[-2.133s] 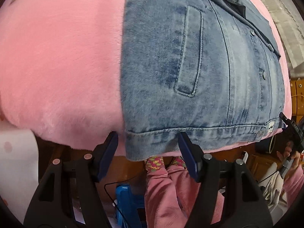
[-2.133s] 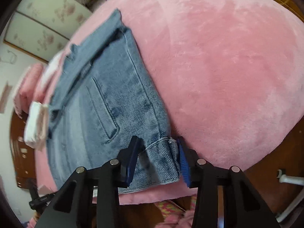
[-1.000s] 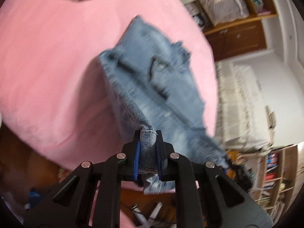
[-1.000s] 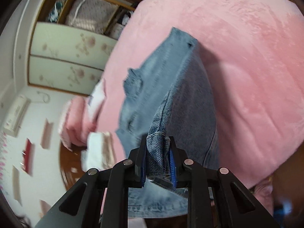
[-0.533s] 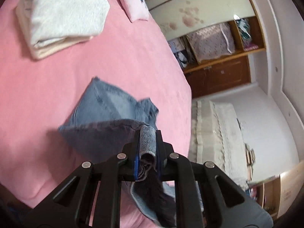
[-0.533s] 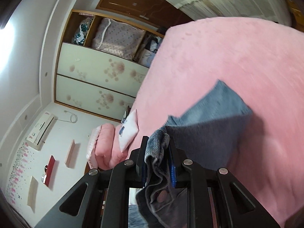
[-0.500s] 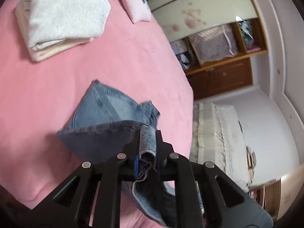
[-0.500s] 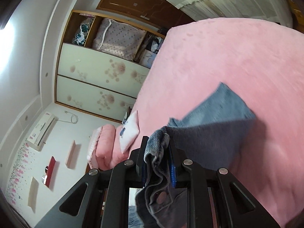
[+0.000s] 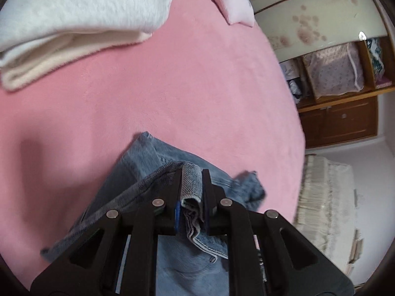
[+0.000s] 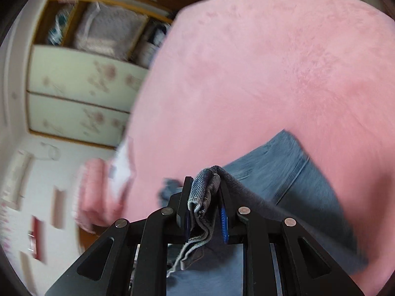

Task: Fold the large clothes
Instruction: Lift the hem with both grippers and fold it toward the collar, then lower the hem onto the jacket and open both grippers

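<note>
Both views show a pinch: from the left wrist, the left gripper (image 9: 192,185) is clamped on the denim jacket's (image 9: 158,162) hem above the pink bed (image 9: 172,86), and from the right wrist, the right gripper (image 10: 203,190) likewise squeezes bunched hem, the jacket draping onto the bed.

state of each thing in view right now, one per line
left gripper: shut on denim jacket hem
right gripper: shut on denim jacket hem
denim jacket: lifted at the hem, partly folded over itself
white blanket: folded, lying on pink bed cover
</note>
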Motion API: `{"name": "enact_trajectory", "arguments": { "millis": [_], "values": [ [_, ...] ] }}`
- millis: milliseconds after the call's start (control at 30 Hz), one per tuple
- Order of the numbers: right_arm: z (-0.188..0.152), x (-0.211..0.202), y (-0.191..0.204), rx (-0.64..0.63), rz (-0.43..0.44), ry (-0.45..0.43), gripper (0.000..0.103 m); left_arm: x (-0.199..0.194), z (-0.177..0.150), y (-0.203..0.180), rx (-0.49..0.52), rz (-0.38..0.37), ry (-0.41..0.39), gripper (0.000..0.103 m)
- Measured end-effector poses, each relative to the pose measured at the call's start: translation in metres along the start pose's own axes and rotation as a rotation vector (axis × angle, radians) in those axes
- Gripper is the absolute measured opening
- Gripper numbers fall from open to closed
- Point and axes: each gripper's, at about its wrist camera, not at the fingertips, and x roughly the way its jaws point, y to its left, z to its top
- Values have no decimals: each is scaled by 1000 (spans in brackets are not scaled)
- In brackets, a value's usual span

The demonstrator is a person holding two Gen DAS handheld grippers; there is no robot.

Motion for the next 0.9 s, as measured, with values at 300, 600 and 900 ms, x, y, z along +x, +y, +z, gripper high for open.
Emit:
{"name": "enact_trajectory", "arguments": {
  "millis": [300, 600, 900],
  "values": [
    [17, 50, -16, 8, -132, 82, 28, 73, 8, 13, 14, 118, 103, 28],
    [18, -4, 41, -225, -163, 11, 37, 30, -19, -52, 330, 108, 52, 65],
    [-117, -52, 89, -496, -80, 154, 27, 30, -169, -87, 710, 138, 239, 48]
  ]
}}
